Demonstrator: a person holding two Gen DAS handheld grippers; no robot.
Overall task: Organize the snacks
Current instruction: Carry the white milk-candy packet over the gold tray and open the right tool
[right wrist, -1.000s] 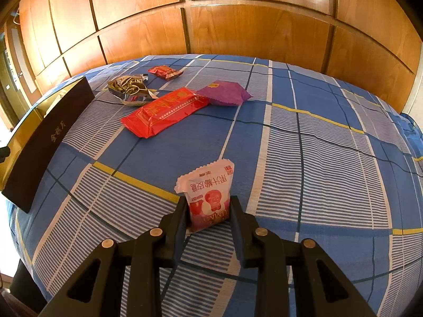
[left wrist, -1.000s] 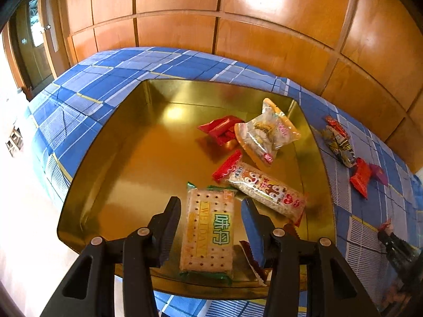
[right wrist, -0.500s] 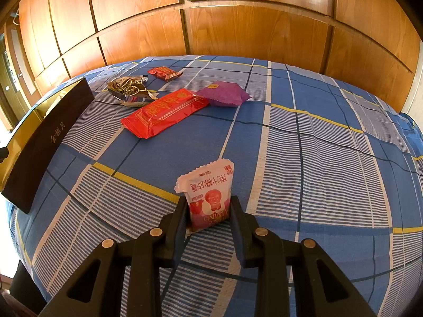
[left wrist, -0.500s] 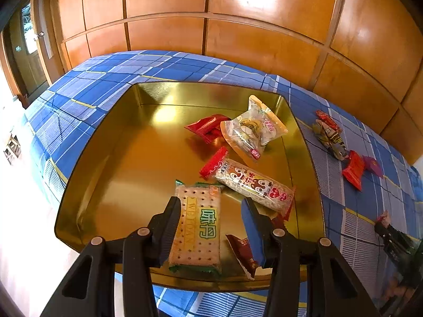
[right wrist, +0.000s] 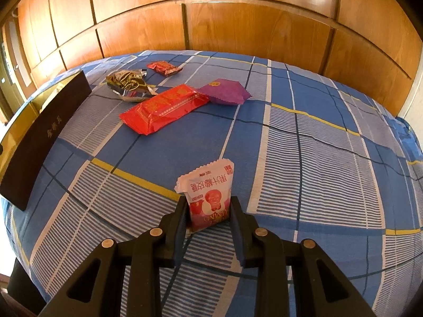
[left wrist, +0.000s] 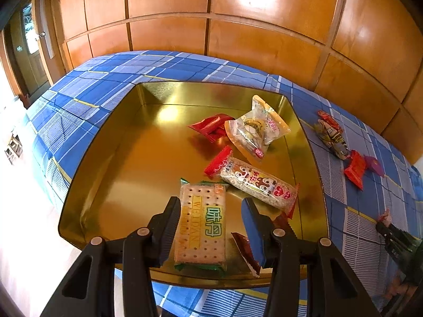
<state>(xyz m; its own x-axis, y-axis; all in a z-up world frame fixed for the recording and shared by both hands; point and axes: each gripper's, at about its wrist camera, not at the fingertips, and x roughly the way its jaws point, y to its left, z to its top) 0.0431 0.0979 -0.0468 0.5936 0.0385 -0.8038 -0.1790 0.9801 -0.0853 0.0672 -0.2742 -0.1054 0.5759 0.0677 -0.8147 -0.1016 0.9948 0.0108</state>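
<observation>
The gold tray sits on the blue checked bedspread. In it lie a cracker pack, a rice bar with red ends, a clear bag, a red packet and a dark red packet. My left gripper hovers open over the cracker pack, its right finger clear of the pack. My right gripper is shut on a pink-and-white candy packet, held upright just above the bedspread.
On the bedspread beyond the right gripper lie a long red pack, a purple packet, a brown-and-silver wrapper and a small red packet. The tray's dark outer wall stands at the left. Wooden panels back the bed.
The left wrist view shifts only slightly; the cracker pack stays between the open fingers. The right gripper keeps the candy packet in the same place.
</observation>
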